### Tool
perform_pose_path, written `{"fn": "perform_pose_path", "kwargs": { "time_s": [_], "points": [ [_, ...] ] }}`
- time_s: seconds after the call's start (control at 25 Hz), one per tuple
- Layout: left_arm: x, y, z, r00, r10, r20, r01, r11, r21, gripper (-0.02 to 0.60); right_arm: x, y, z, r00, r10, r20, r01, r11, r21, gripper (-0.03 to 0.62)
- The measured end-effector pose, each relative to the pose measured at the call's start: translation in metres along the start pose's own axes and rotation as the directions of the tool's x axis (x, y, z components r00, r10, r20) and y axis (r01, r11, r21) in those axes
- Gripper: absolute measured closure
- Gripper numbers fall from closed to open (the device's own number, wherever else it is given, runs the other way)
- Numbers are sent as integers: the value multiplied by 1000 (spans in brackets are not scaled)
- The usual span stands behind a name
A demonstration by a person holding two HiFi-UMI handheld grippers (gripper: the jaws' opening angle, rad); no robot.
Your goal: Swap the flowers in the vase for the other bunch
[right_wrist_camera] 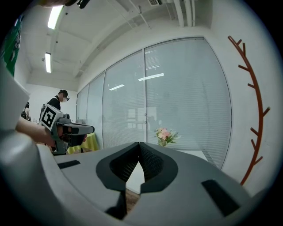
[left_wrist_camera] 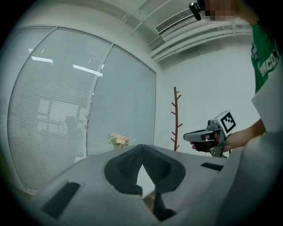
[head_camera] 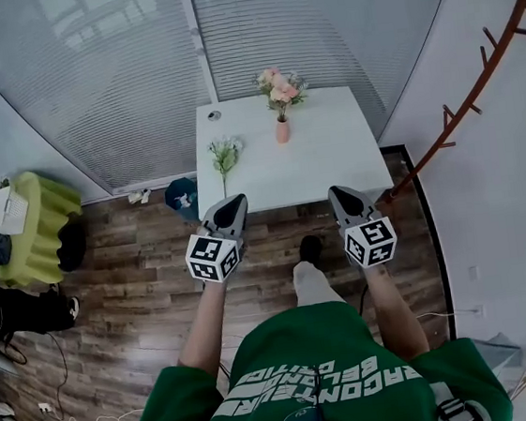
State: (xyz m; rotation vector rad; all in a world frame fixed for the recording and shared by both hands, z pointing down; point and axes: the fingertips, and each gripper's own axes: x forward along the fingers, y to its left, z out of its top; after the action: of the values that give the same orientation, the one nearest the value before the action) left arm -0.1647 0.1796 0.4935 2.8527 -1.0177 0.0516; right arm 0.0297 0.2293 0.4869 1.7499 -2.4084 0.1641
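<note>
Two closed, empty tools: left tool [head_camera: 235, 199], right tool [head_camera: 336, 191]; loose bunch [head_camera: 224, 151] only in head view.

1. We see a small pink vase [head_camera: 282, 131] standing upright on the white table [head_camera: 332, 154], in the upper middle of the head view, nearer the table's far edge.
2. In it we find a bunch of pink and peach flowers [head_camera: 279, 88] with green leaves, standing upright.
3. We see the other bunch [head_camera: 224, 153], pale blooms on green stems, lying flat to the lower left of the vase and apart from it, stems pointing down the frame.
</note>
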Motion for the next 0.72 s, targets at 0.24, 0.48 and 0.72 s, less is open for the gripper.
{"fn": "perform_pose_path", "kwargs": {
  "time_s": [0.24,0.48,0.72],
  "points": [
    [54,29,0,1000,4,-15,-4,1000,-19,574,52,-38,8,999,27,-17,-27,1000,-2,582],
    [127,61,6,999,22,-24,-23,999,-29,574,116,-94,18,998,58,-33,-58,998,3,582],
    [199,93,17,999,34,-30,-34,999,-9,574,179,-150,28,995,77,-57,-76,997,13,582]
  ]
}}
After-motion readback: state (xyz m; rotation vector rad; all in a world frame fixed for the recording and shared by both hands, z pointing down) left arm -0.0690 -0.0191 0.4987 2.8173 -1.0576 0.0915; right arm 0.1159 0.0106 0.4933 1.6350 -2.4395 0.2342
